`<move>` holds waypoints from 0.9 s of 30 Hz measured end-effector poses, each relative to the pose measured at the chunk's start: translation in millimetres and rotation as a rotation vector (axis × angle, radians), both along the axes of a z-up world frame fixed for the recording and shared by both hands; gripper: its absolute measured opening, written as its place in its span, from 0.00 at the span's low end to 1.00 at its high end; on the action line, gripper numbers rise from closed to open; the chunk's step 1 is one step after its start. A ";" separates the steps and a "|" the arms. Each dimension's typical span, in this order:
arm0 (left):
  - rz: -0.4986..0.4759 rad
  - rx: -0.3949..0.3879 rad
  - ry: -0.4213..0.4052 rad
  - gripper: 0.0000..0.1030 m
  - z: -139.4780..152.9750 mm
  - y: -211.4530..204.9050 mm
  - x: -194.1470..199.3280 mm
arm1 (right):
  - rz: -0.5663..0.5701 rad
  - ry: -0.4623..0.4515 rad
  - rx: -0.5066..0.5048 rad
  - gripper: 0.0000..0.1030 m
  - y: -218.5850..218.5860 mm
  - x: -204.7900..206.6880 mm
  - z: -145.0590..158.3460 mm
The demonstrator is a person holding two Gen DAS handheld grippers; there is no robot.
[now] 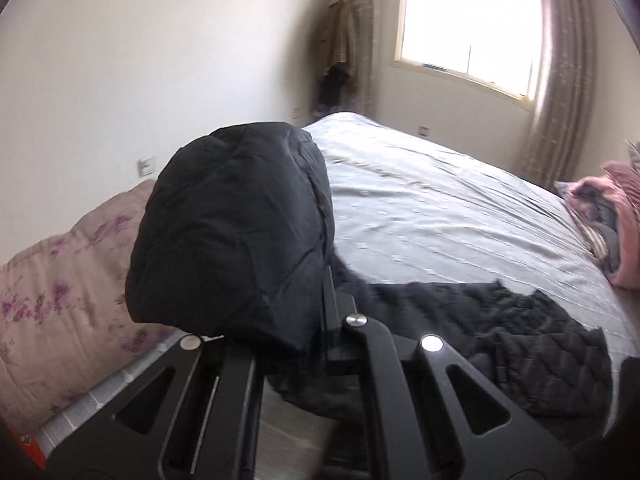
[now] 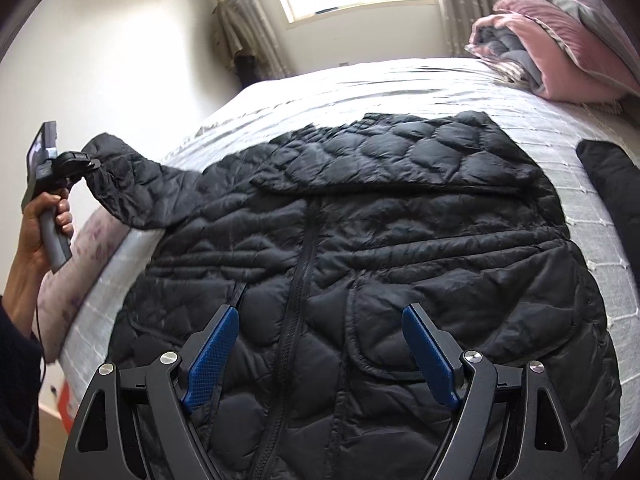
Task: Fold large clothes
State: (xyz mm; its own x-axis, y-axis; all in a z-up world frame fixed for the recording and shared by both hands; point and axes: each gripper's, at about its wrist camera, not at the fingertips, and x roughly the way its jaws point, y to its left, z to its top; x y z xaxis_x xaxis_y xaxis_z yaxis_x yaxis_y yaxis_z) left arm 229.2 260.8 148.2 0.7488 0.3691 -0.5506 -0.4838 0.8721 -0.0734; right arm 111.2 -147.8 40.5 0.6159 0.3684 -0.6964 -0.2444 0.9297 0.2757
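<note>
A black quilted puffer jacket (image 2: 360, 248) lies front up on the grey bedspread (image 2: 400, 84), zipper running toward me. My left gripper (image 2: 86, 164) is shut on the jacket's left sleeve cuff (image 2: 108, 160) and holds it lifted off the bed's left edge. In the left wrist view the sleeve end (image 1: 232, 232) bulges over the fingers and hides them; the jacket body (image 1: 500, 344) lies to the right. My right gripper (image 2: 320, 316) is open and empty, its blue pads (image 2: 212, 352) spread just above the jacket's lower front.
A floral pink quilt (image 1: 60, 292) lies along the bed's left side. Folded pink and grey bedding (image 2: 560, 52) sits at the far right. A dark item (image 2: 616, 192) lies at the right edge. Window and curtains stand behind.
</note>
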 end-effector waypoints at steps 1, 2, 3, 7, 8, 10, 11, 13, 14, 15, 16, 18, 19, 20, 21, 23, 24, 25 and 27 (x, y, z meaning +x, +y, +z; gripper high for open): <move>-0.028 0.009 -0.004 0.06 5.4 -20.3 3.2 | -0.010 0.002 0.010 0.83 -4.4 1.2 0.9; -0.060 0.023 -0.015 0.06 10.8 -41.7 7.4 | -0.023 0.007 0.023 0.83 -11.1 3.4 1.7; -0.091 0.043 -0.024 0.06 14.7 -64.0 12.2 | -0.037 0.011 0.033 0.83 -16.7 5.3 1.9; -0.183 0.071 -0.025 0.06 13.2 -126.3 32.6 | -0.093 0.034 0.093 0.82 -43.3 12.8 2.0; -0.209 0.070 -0.019 0.06 9.8 -142.9 39.2 | -0.111 0.046 0.108 0.82 -50.8 15.4 1.6; -0.251 0.075 -0.007 0.06 0.7 -172.4 50.7 | -0.134 0.061 0.147 0.82 -65.3 19.0 1.8; -0.264 0.078 0.001 0.06 -2.4 -182.3 54.7 | -0.145 0.065 0.169 0.83 -72.3 19.7 2.6; -0.291 0.079 0.024 0.06 -13.3 -202.1 61.3 | -0.160 0.069 0.204 0.82 -84.3 20.3 4.8; -0.304 0.077 0.038 0.06 -20.3 -212.2 66.0 | -0.164 0.072 0.217 0.82 -89.7 20.1 5.8; -0.316 0.073 0.053 0.07 -27.0 -221.2 70.4 | -0.170 0.074 0.229 0.83 -95.1 20.2 6.7; -0.321 0.073 0.058 0.07 -28.3 -226.7 72.3 | -0.177 0.078 0.245 0.83 -100.1 20.3 7.3; -0.338 0.073 0.075 0.07 -37.2 -241.2 77.2 | -0.181 0.086 0.268 0.82 -106.3 20.4 7.7; -0.346 0.071 0.086 0.07 -40.7 -246.8 80.5 | -0.186 0.088 0.280 0.82 -109.2 20.5 7.9; -0.353 0.066 0.093 0.07 -43.6 -250.9 82.0 | -0.192 0.091 0.290 0.82 -112.3 20.4 8.0; -0.357 0.061 0.097 0.07 -44.3 -253.2 80.9 | -0.196 0.094 0.295 0.82 -114.8 20.3 8.0; -0.364 0.053 0.110 0.08 -50.7 -256.8 82.5 | -0.201 0.097 0.299 0.83 -116.9 20.8 7.2; -0.368 0.053 0.116 0.08 -53.3 -256.6 80.2 | -0.204 0.103 0.298 0.82 -117.4 21.3 6.1; -0.373 0.055 0.122 0.09 -56.6 -256.8 79.1 | -0.204 0.108 0.297 0.82 -117.1 21.9 5.2; -0.389 0.052 0.136 0.28 -63.6 -258.4 77.6 | -0.199 0.118 0.295 0.83 -114.7 23.3 2.9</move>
State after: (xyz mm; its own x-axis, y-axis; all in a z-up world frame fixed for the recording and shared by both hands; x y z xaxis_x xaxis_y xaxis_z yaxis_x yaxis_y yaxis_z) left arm 306.7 2.4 84.6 0.7598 0.1024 -0.6421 -0.1194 0.9927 0.0170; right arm 134.5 -262.4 43.4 0.6178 0.4450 -0.6483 -0.0173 0.8319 0.5546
